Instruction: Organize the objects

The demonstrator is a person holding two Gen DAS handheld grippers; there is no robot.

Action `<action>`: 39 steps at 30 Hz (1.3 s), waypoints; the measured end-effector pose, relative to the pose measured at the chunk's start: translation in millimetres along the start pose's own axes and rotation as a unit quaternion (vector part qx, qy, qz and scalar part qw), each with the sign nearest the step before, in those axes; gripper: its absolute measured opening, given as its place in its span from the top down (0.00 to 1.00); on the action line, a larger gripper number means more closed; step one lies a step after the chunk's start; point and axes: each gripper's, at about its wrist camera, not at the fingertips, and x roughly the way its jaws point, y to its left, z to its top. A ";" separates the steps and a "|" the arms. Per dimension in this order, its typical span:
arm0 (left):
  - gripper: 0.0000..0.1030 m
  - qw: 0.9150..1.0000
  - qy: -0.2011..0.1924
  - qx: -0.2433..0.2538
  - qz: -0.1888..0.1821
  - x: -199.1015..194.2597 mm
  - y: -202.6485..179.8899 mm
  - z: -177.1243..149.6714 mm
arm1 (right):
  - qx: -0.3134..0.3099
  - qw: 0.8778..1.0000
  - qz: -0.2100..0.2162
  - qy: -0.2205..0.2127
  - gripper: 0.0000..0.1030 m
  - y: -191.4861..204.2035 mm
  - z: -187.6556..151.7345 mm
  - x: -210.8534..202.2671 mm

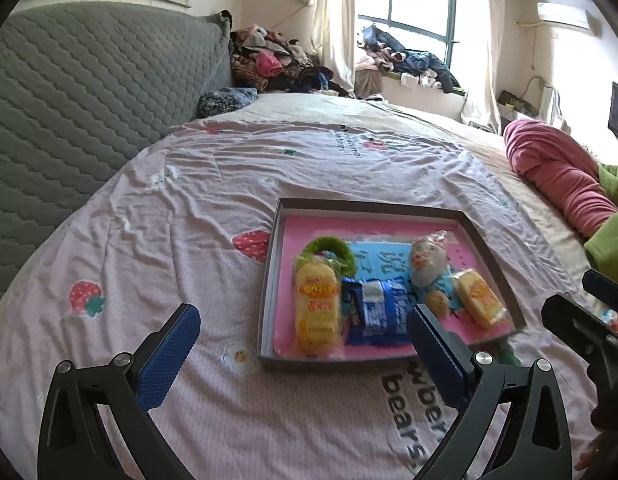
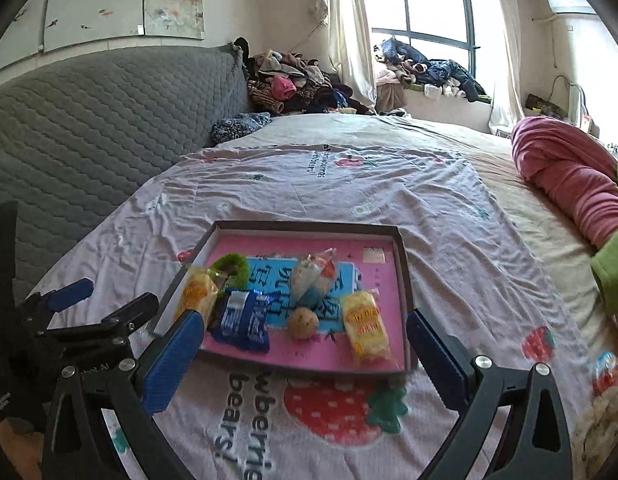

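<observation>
A shallow box with a pink floor (image 1: 281,280) (image 2: 389,248) lies on the bed. In it are two yellow snack packs (image 1: 317,308) (image 2: 365,328), a blue wrapped snack (image 1: 375,312) (image 2: 245,320), a green fuzzy ring (image 1: 329,246) (image 2: 231,264), a clear bagged snack (image 1: 429,260) (image 2: 313,276) and a small round cookie (image 1: 437,300) (image 2: 304,322). My left gripper (image 1: 305,344) is open and empty just before the box's near edge. My right gripper (image 2: 305,348) is open and empty, its fingers astride the box's near edge.
A pink strawberry-print sheet (image 1: 169,208) covers the bed. A grey quilted headboard (image 1: 81,92) stands at left. A rolled red blanket (image 1: 557,172) and green cloth (image 2: 613,272) lie at right. Small packets (image 2: 607,368) lie on the sheet at far right. Clothes pile (image 1: 269,56) at back.
</observation>
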 end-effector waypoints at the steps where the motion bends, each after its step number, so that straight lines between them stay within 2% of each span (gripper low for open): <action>1: 0.00 1.000 0.000 0.000 -0.001 -3.7 -0.4 -0.7 | 0.000 1.000 0.001 0.001 0.01 0.2 -1.7 -4.5; 7: 0.00 1.000 -0.002 0.010 0.003 -44.3 -5.1 -9.6 | 0.000 1.000 -0.008 -0.003 0.01 1.7 -8.2 -43.8; 14: 0.00 0.999 -0.030 0.009 0.006 -105.9 -7.1 -10.9 | -0.002 1.000 -0.010 -0.025 0.01 7.0 -5.6 -95.4; 20: 0.00 0.999 -0.036 0.007 0.010 -139.4 -4.9 -24.2 | -0.006 0.999 -0.014 -0.031 0.01 8.8 -14.1 -129.3; 31: 0.00 1.000 -0.023 0.012 0.017 -165.3 -2.2 -58.8 | 0.010 1.000 -0.026 -0.014 0.01 -5.0 -49.3 -158.7; 39: 0.00 1.000 -0.017 0.012 0.013 -169.6 -6.6 -76.2 | 0.003 1.000 -0.029 -0.011 0.01 -6.7 -66.8 -170.7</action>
